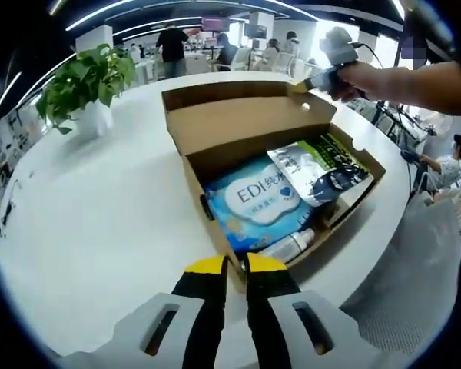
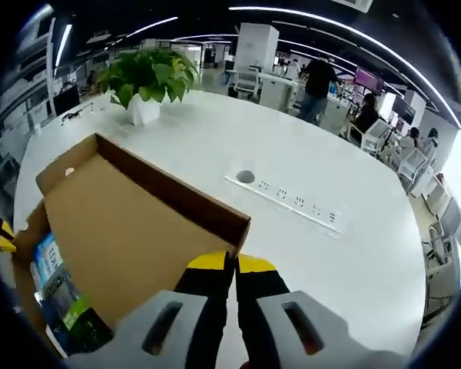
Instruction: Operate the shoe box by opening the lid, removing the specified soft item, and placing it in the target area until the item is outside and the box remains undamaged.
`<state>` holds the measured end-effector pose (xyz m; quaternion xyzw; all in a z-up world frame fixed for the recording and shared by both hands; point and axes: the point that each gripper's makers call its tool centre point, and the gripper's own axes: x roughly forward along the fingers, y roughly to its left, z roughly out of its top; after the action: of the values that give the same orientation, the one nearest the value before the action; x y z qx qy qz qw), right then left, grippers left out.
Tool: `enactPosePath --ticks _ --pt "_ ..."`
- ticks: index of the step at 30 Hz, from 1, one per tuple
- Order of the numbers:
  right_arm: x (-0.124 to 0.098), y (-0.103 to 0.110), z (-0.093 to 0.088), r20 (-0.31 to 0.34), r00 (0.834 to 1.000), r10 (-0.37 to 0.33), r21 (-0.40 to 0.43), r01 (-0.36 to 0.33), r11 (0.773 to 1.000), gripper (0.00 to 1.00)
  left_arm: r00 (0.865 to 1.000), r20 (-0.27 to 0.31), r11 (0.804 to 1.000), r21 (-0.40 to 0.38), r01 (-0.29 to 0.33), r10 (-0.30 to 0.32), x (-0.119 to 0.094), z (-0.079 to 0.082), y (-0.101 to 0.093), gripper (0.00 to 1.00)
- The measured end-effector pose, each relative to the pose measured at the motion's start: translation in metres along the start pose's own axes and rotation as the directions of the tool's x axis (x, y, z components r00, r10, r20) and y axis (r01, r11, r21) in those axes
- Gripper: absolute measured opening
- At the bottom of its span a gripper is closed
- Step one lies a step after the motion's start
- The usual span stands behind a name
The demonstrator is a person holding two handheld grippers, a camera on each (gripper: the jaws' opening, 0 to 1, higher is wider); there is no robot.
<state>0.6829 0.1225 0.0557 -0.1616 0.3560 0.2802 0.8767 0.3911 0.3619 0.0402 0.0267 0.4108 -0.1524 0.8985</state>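
Observation:
An open cardboard shoe box (image 1: 196,173) rests on a white round table (image 1: 100,223), its lid (image 1: 238,119) tipped up at the far side. Inside lie a soft blue-and-white pack (image 1: 261,200), a white, green and dark pouch (image 1: 319,169) and a small white bottle (image 1: 292,244). My left gripper (image 1: 236,265) is shut on the box's near wall. At the lid's far corner, my right gripper (image 1: 323,77), held by a hand, pinches the edge. In the right gripper view my right gripper (image 2: 232,263) is shut on the lid's rim (image 2: 177,192), with the blue pack (image 2: 46,265) low on the left.
A potted plant (image 1: 88,84) (image 2: 150,77) stands on the table beyond the box. A power strip (image 2: 292,201) and a round hole (image 2: 246,177) are set into the tabletop. The table's edge (image 1: 399,192) runs close to the box's right side. People and chairs are far behind.

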Motion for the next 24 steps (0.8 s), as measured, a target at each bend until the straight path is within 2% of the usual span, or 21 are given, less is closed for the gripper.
enactPosePath --ticks 1,3,4,6,8,14,20,24 --pt "0.006 -0.001 -0.001 -0.004 1.0 -0.002 -0.002 0.002 1.0 0.0 1.0 0.001 1.0 -0.001 -0.001 0.001 0.0 0.0 0.0 0.05" --pt "0.013 0.002 -0.011 -0.065 0.998 0.017 0.008 -0.017 1.0 0.0 1.0 0.001 1.0 -0.005 -0.005 0.005 0.0 0.0 0.0 0.05" --pt "0.017 0.0 -0.011 -0.059 0.998 0.014 0.023 -0.013 1.0 0.0 1.0 0.002 1.0 -0.003 -0.008 0.008 0.0 0.0 0.0 0.05" --pt "0.022 0.003 -0.018 -0.103 0.994 0.025 0.039 -0.021 0.999 0.0 1.0 0.002 1.0 0.0 -0.011 0.011 0.0 0.0 0.0 0.05" --pt "0.03 0.0 -0.022 -0.121 0.992 0.027 0.039 -0.023 0.999 0.01 1.0 0.004 1.0 -0.003 -0.014 0.014 0.0 0.0 0.001 0.05" --pt "0.035 0.004 -0.034 -0.182 0.982 0.04 0.027 -0.036 0.999 0.01 1.0 0.004 1.0 -0.002 -0.02 0.02 0.001 0.001 0.001 0.06" --pt "0.036 0.005 -0.037 -0.206 0.977 0.054 0.015 -0.053 0.999 0.02 1.0 0.012 1.0 -0.008 -0.024 0.024 0.001 0.001 0.001 0.06" --pt "0.036 0.004 -0.032 -0.181 0.981 0.065 0.012 -0.064 0.998 0.05 1.0 0.013 1.0 -0.004 -0.025 0.025 0.001 0.002 0.001 0.06"
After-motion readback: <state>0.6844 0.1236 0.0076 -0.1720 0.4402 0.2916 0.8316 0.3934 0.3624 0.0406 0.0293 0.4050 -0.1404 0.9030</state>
